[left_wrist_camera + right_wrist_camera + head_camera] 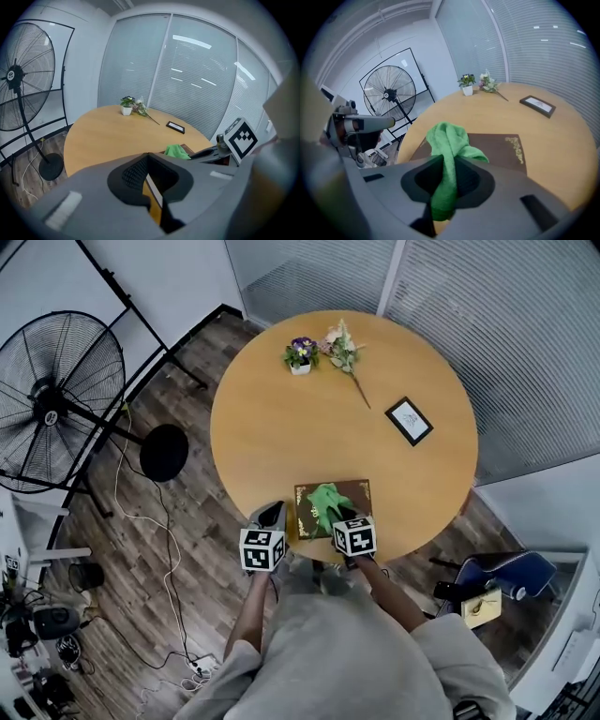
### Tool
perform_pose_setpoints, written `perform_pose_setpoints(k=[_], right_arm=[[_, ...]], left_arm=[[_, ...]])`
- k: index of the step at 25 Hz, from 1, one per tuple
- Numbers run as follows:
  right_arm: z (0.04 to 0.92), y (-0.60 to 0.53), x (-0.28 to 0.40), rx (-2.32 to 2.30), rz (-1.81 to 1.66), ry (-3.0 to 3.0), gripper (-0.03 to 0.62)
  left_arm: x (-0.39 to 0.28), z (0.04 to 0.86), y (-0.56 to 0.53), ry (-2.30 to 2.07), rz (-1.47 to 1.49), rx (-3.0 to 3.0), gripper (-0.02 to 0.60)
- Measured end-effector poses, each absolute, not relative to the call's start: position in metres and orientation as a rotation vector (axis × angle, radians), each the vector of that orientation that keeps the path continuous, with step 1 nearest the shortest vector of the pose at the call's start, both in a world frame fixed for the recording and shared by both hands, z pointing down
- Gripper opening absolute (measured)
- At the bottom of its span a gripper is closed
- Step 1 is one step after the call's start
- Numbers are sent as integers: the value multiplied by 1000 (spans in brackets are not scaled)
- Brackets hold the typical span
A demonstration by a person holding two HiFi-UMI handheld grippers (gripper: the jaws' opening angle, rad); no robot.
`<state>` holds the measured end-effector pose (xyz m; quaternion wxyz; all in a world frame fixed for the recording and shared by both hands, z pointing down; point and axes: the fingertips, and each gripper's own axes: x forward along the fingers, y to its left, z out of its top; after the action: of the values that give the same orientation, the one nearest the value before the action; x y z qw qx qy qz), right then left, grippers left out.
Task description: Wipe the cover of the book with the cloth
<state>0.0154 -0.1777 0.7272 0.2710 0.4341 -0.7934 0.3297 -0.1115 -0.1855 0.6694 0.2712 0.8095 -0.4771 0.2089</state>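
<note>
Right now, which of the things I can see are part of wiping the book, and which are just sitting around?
In the job: book; green cloth, clamped in the right gripper; left gripper, closed on the book's edge.

Just lying about: potted plant, flower sprig and framed picture on the table; standing fan on the floor.

Bright, even indoor light, soft shadows; fisheye edges warp and darken.

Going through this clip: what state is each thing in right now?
book: closed, flat on the table.
cloth: bunched, draped on the book's cover.
right gripper: shut on cloth.
left gripper: apparently shut on book's edge.
picture frame: lying flat.
</note>
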Motion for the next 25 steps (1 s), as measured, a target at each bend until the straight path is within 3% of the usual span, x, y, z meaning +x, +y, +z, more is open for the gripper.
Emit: perform_pose_setpoints(k=[25], right_arm=[[729, -178, 131, 1442, 917, -1978, 72]], left_arm=[[-58, 668, -198, -1141, 601, 2289, 8]])
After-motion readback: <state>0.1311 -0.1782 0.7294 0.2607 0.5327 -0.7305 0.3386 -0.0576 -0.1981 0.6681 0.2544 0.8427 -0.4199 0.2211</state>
